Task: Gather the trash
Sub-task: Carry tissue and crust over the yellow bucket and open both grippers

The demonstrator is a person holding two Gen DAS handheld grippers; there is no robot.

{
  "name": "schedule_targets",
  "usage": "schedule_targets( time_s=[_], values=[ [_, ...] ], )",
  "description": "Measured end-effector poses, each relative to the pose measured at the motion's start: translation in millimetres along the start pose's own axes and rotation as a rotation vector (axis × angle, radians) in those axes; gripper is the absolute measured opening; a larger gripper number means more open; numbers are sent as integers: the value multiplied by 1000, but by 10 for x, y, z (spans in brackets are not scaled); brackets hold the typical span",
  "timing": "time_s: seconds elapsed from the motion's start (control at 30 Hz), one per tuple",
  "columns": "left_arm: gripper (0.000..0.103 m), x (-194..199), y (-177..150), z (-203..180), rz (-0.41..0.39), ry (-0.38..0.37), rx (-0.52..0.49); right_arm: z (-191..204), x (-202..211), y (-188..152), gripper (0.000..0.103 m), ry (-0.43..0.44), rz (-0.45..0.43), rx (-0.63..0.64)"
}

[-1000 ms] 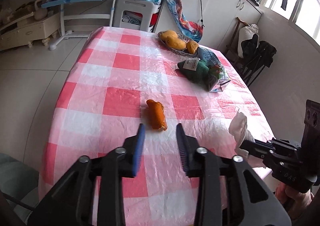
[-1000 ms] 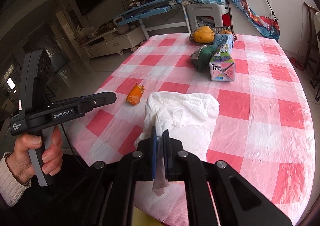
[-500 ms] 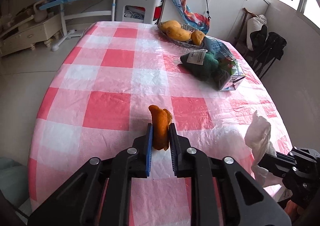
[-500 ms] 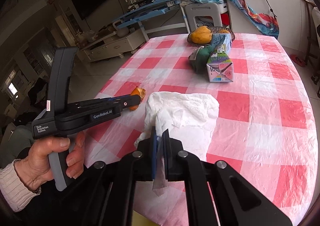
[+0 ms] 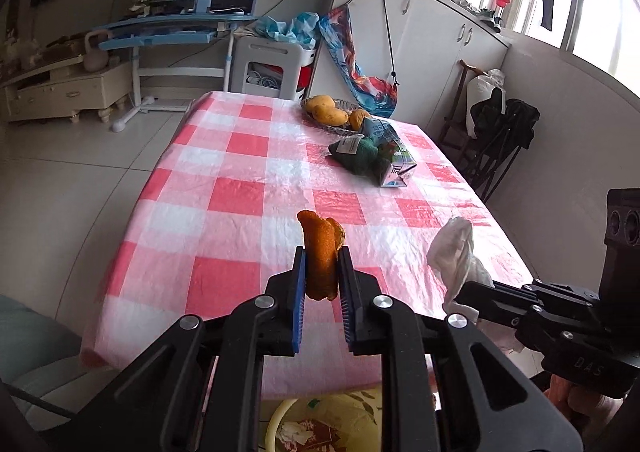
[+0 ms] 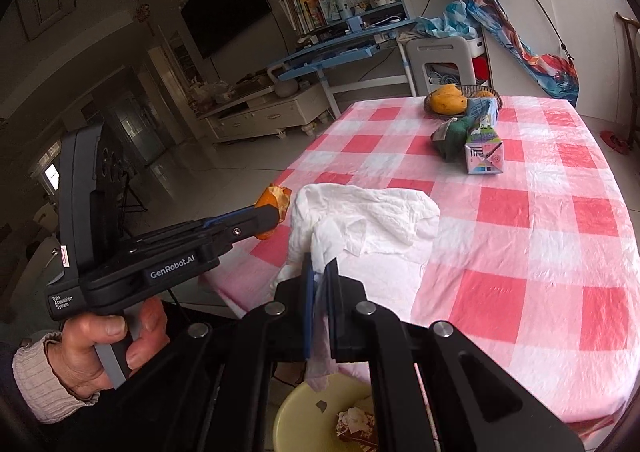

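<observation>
The orange peel [image 5: 321,264] is pinched between the jaws of the left gripper [image 5: 322,276] and is held up in the air, above the near edge of the table [image 5: 248,188]. The jaws have just been closing, with the peel between them. Only the lower part of the peel is squeezed; the top sticks up free. It could slip out if the gripper is shaken or tipped, and then it would land on the checked cloth or on the floor.

The white tissue [image 6: 360,216] is clamped by the jaws of the right gripper [image 6: 320,284], which are shut tight on one thin corner. Most of the tissue hangs loose over the table edge. It is soft and thin, so it could be torn or dragged on the cloth.

A yellow bin [image 6: 304,416] is seen low down, below the table edge, with some trash already inside. It is partly hidden, so it might be missed when the things are let go.
</observation>
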State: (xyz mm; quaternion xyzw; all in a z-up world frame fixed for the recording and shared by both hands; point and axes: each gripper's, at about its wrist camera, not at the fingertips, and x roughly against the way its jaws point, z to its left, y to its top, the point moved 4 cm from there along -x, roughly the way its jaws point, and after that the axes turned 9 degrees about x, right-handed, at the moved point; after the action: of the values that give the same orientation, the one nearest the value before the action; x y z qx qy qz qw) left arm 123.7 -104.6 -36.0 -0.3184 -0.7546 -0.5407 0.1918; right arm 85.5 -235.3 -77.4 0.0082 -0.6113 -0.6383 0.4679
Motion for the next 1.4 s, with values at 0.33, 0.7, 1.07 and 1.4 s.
schedule_targets(
  time_s=[0.33,0.7,1.07,1.4],
  values=[
    [15,519,-333,153,-32,16,30,295,58,-572,6,93,119,-130],
    [15,708,-602,127,-1,16,1,178,-239,-1079,15,25,340,-260],
    [15,579,-988,-23,149,21,-57,-18,178,-836,65,-227,125,-231],
    [74,629,-1038,-100,80,111,-122,-109,512,-693,86,-344,-51,-222]
  ],
)
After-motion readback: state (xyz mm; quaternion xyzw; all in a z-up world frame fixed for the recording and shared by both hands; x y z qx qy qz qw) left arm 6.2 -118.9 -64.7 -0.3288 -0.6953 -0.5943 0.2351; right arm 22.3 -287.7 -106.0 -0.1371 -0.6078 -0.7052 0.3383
